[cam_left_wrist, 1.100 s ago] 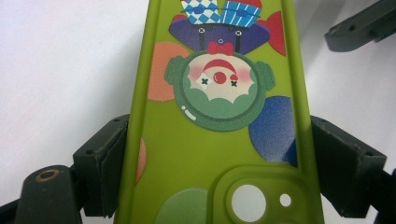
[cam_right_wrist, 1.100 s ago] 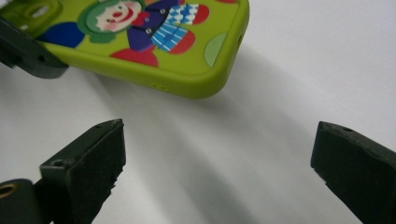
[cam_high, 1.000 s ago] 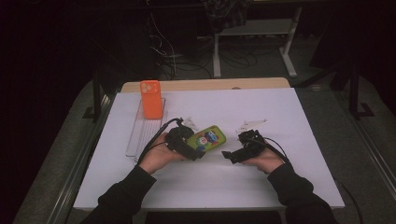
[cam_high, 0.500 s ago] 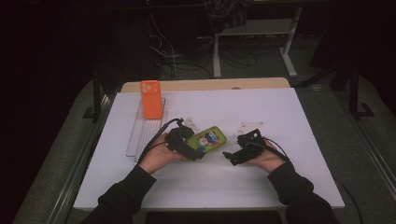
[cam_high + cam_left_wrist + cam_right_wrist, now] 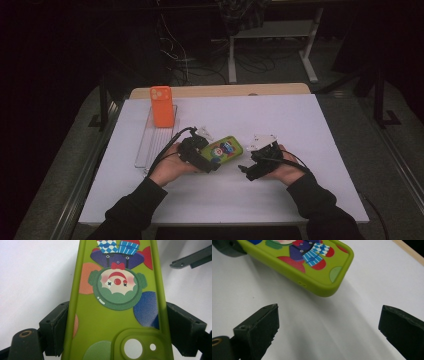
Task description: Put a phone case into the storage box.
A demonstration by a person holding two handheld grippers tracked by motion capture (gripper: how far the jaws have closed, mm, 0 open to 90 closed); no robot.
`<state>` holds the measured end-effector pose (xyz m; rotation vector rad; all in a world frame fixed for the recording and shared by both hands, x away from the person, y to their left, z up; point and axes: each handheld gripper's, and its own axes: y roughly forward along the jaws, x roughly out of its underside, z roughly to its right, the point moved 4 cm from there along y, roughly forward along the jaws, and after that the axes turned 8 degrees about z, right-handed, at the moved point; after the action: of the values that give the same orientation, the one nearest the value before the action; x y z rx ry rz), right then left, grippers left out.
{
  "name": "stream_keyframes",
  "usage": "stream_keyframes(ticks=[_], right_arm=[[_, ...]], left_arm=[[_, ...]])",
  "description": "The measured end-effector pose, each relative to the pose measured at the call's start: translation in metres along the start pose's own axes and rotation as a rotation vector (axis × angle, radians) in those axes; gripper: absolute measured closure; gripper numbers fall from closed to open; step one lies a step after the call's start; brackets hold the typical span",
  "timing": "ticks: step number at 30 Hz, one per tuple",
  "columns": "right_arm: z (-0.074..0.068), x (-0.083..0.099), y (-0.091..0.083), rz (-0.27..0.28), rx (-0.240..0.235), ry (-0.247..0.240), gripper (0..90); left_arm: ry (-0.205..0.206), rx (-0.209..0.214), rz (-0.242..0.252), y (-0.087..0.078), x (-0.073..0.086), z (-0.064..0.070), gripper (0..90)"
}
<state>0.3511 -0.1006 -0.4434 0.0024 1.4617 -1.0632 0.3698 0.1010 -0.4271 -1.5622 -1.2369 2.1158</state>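
Note:
A lime-green phone case (image 5: 225, 149) printed with a clown figure lies in the middle of the white table (image 5: 300, 120). My left gripper (image 5: 212, 161) is shut on the green phone case (image 5: 117, 305), its two black jaws pressing both long sides near the camera cutout. The green phone case (image 5: 307, 260) is held slightly above the table, tilted. My right gripper (image 5: 246, 171) stands open just right of the case's free end, its jaws wide apart with bare table between them. An orange phone case (image 5: 162, 106) stands upright at the back left.
A clear ribbed rack (image 5: 154, 145) lies along the table's left side and holds the orange case at its far end. The table's wooden back edge (image 5: 220, 91) borders dark floor with cables and a stand. A grey bar (image 5: 192, 258) shows at the left gripper view's top right.
Both grippers and the green case have shifted slightly toward the person; the left gripper keeps its hold and the right stays open.

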Motion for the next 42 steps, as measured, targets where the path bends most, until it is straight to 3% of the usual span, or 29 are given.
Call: stream_keyframes(ticks=[4, 9, 14, 20, 22, 30, 31, 32, 34, 36, 37, 39, 40, 42], right_arm=[[-0.003, 0.0, 0.001, -0.001, 0.012, -0.049, 2.2], [-0.005, -0.001, 0.001, -0.004, 0.034, -0.112, 2.2], [-0.008, -0.001, 0.001, -0.006, 0.056, -0.183, 2.2], [-0.01, -0.002, 0.002, 0.007, 0.075, -0.239, 2.2], [-0.01, -0.002, 0.002, 0.006, 0.087, -0.275, 2.2], [-0.015, -0.001, 0.004, -0.001, 0.138, -0.386, 2.2], [-0.016, -0.001, 0.004, 0.004, 0.143, -0.385, 2.3], [-0.014, -0.002, 0.003, -0.005, 0.149, -0.44, 2.4], [-0.017, -0.003, 0.003, 0.016, 0.165, -0.424, 2.4], [-0.018, -0.003, 0.003, 0.019, 0.183, -0.445, 2.3], [-0.016, -0.003, 0.002, 0.01, 0.191, -0.494, 2.3], [-0.017, -0.004, 0.002, 0.016, 0.197, -0.522, 2.4], [-0.017, -0.004, 0.002, 0.021, 0.204, -0.548, 2.3], [-0.018, -0.004, 0.003, 0.021, 0.213, -0.616, 2.3]], left_arm=[[-0.015, -0.003, 0.013, 0.001, 0.0, 0.001, 15.3], [0.005, 0.0, -0.006, 0.0, 0.0, 0.0, 15.3], [-0.014, -0.001, 0.007, 0.002, 0.0, 0.002, 15.3], [-0.009, 0.002, 0.003, 0.001, 0.0, 0.001, 15.3], [-0.038, -0.002, 0.029, 0.004, 0.0, 0.004, 15.3], [-0.035, -0.002, 0.031, 0.004, -0.001, 0.004, 15.3], [-0.016, 0.001, 0.013, 0.003, 0.0, 0.003, 15.3], [-0.035, -0.002, 0.029, 0.004, 0.0, 0.004, 15.3], [-0.031, -0.001, 0.022, 0.004, 0.0, 0.003, 15.3], [-0.034, -0.002, 0.024, 0.004, 0.0, 0.003, 15.3], [-0.033, -0.002, 0.024, 0.004, 0.0, 0.003, 15.3], [-0.033, -0.001, 0.02, 0.004, 0.0, 0.003, 15.3], [-0.012, 0.002, 0.001, 0.003, 0.0, 0.002, 15.3], [-0.035, 0.004, 0.009, 0.004, 0.0, 0.003, 15.3]])
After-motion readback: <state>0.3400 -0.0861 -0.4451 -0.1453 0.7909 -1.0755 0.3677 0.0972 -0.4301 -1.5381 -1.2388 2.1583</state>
